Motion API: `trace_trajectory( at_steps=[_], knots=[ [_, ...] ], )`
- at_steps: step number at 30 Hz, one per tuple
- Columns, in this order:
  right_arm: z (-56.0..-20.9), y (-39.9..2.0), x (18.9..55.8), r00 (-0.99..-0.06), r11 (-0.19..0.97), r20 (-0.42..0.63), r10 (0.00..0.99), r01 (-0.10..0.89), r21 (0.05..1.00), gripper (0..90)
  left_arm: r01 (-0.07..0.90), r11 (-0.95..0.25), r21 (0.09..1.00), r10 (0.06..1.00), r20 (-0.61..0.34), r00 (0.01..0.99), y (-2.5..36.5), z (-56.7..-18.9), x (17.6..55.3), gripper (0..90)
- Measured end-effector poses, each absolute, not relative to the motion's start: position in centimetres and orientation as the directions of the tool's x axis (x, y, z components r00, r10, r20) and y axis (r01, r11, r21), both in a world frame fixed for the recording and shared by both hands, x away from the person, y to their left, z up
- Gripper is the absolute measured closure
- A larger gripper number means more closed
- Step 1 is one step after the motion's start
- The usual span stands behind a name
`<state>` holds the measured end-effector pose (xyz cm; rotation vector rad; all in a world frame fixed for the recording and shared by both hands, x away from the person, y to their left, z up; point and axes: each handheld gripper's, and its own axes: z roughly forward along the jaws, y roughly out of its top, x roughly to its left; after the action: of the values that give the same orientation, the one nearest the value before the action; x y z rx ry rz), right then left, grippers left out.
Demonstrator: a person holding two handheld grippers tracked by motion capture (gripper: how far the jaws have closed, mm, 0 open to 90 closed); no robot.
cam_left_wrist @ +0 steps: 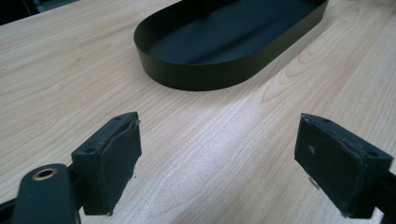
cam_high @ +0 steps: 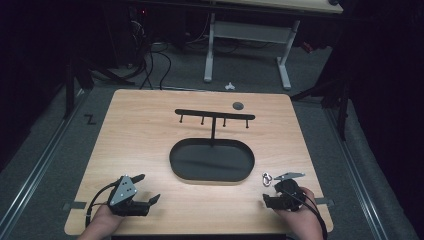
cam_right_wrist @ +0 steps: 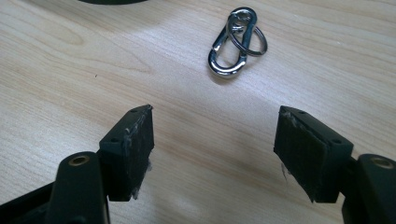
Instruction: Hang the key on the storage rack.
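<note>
The right tongs (cam_right_wrist: 212, 154) are standing wide apart over the surface (cam_high: 150, 150), aiming at the carabiner (cam_right_wrist: 229, 52), which is lying flat just ahead of them with a split ring (cam_right_wrist: 250, 37) looped through its top end. In the high view it is sitting just right of the tray (cam_high: 212, 161), near the front edge. Nothing is being gripped yet, so the work is only starting: the pickup is still to come, and the likely goal, hanging the clip on a peg of the rack (cam_high: 215, 115) behind the tray, is untouched. The left tongs (cam_left_wrist: 219, 161) are also gaping, holding nothing, resting low and facing the tray's near wall.
</note>
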<state>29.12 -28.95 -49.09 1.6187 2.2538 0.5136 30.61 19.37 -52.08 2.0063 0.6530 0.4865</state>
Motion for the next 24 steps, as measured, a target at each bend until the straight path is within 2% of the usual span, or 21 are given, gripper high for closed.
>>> trace_trajectory(
  at_steps=[15,24],
  knots=[
    [-48.4,-28.9,31.9,-0.324,0.313,-0.021,0.946,0.892,0.327,30.6,0.247,-0.420,0.873,0.618,0.076,0.782,19.4,-52.1,30.6,15.2],
    [-47.9,-29.0,33.3,-0.291,0.281,-0.003,0.957,0.921,0.271,27.5,0.249,-0.422,0.872,0.615,0.074,0.785,19.4,-52.1,30.6,15.2]
  ],
)
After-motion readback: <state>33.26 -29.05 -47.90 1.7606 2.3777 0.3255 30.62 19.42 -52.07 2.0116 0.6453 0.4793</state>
